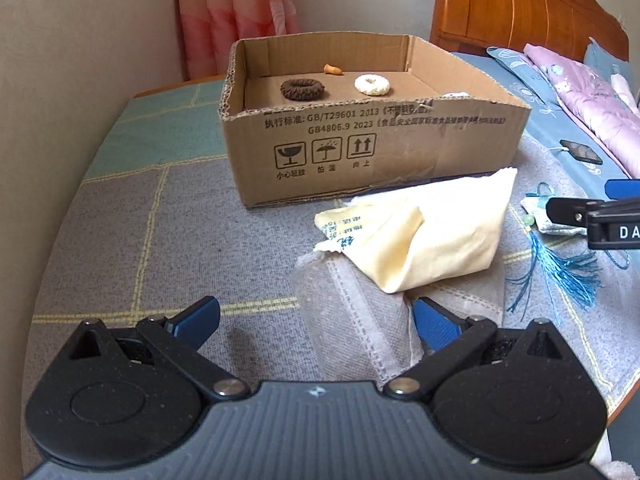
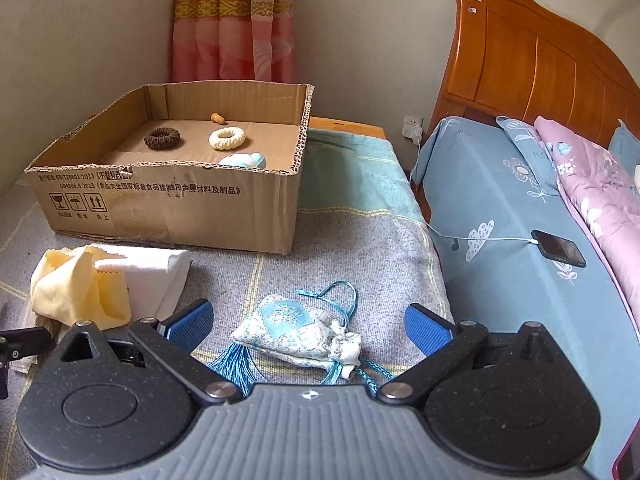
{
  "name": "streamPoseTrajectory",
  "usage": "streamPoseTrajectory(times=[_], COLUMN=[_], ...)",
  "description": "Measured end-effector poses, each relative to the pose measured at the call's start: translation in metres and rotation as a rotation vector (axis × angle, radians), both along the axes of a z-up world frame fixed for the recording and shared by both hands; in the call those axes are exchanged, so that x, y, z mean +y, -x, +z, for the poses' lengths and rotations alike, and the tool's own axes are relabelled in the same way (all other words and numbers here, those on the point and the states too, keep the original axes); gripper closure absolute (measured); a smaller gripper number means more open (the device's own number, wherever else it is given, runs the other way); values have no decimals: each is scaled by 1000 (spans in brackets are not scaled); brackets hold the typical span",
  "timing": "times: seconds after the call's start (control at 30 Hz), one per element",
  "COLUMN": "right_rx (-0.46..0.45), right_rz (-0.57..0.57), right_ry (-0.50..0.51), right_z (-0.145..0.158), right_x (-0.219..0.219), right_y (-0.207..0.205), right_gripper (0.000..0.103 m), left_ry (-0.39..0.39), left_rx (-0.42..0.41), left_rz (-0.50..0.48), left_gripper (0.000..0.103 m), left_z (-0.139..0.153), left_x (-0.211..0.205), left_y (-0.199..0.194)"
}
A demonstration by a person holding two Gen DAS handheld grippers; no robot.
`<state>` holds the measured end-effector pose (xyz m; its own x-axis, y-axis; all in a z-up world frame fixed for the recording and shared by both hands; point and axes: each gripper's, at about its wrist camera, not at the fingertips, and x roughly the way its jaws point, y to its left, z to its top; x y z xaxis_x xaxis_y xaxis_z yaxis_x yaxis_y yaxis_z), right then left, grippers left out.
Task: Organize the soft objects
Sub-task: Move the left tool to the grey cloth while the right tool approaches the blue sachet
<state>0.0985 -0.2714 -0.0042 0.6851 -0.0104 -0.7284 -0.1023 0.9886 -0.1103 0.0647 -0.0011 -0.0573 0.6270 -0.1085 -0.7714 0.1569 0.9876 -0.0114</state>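
Hovering wide apart, the right claw (image 2: 309, 330) frames a pale blue embroidered drawstring pouch (image 2: 298, 336) at lower centre. The left claw (image 1: 316, 322) gapes over grey cloth (image 1: 360, 320); a crumpled yellow cloth (image 1: 424, 236) sits mid-frame, and an open brown cardboard box (image 2: 168, 208) holds scrunchies upper left.

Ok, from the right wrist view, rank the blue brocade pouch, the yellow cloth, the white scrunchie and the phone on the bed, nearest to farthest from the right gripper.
1. Blue brocade pouch: lying between the open fingers of the right gripper.
2. Yellow cloth: to the left, in front of the cardboard box.
3. Phone: right, on the bed; hard to rank against the scrunchie.
4. White scrunchie: inside the box.
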Motion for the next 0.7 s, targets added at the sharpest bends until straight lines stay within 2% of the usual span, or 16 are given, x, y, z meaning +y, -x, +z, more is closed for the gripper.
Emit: streamPoseTrajectory(times=[0.07,0.13,0.27,0.4,0.7], right_rx=[5,9,13,31,76], right_rz=[-2,0,3,4,40], right_ry=[-3,-4,-3,11,-23], right_z=[-1,-2,-5,-11,-30], right_x=[-1,-2,-3,-6,-12], right_y=[-1,-1,-2,-2,2], right_gripper=[0,0,0,0,0], left_ry=[-16,-69,-127,-90,-20], left_rx=[11,17,9,27,49], left_rz=[7,13,50,52,-1], left_gripper=[1,1,1,1,1], left_z=[-1,-2,2,0,-9], left_x=[3,5,19,29,21], left_y=[0,0,4,4,-5])
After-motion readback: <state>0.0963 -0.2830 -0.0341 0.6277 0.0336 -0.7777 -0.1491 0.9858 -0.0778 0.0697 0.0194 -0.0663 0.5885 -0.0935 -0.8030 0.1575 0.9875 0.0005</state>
